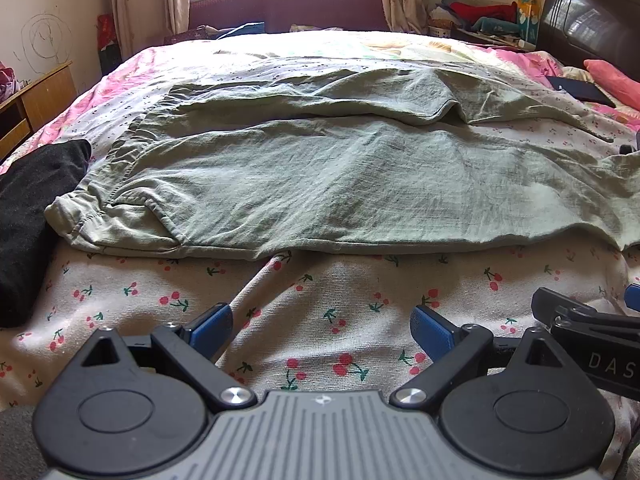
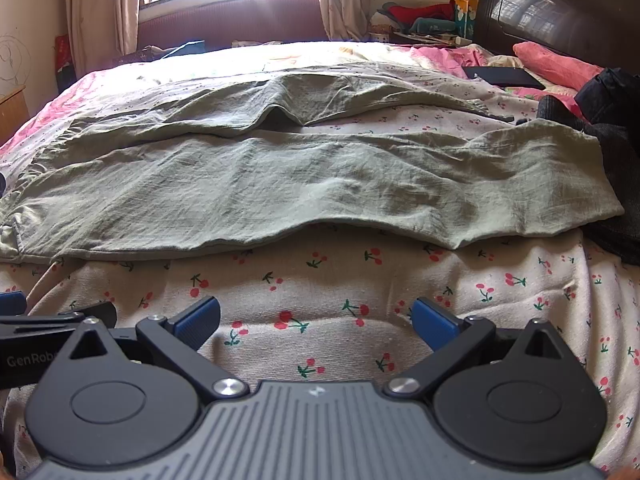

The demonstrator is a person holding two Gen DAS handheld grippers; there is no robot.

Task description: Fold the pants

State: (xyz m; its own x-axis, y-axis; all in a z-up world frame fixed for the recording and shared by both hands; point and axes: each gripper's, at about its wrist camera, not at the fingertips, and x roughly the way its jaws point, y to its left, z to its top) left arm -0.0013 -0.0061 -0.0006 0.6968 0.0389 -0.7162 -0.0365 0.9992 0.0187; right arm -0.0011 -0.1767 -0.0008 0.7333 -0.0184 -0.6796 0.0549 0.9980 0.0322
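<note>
Sage-green pants (image 1: 320, 184) lie spread flat across the cherry-print bedsheet (image 1: 340, 292), waistband at the left, legs running right, the far leg rumpled. They also show in the right wrist view (image 2: 304, 192), with the leg ends at the right. My left gripper (image 1: 322, 324) is open and empty, hovering over the sheet just short of the pants' near edge. My right gripper (image 2: 316, 316) is open and empty, also short of the near edge. Each gripper shows at the side of the other's view: the right (image 1: 592, 328), the left (image 2: 48, 324).
A black garment (image 1: 32, 216) lies left of the waistband. Dark clothes (image 2: 608, 152) lie by the leg ends. A dark flat object (image 2: 504, 76) and a pink pillow (image 2: 556, 64) sit near the headboard (image 2: 560, 12). A wooden cabinet (image 1: 28, 104) stands at the left.
</note>
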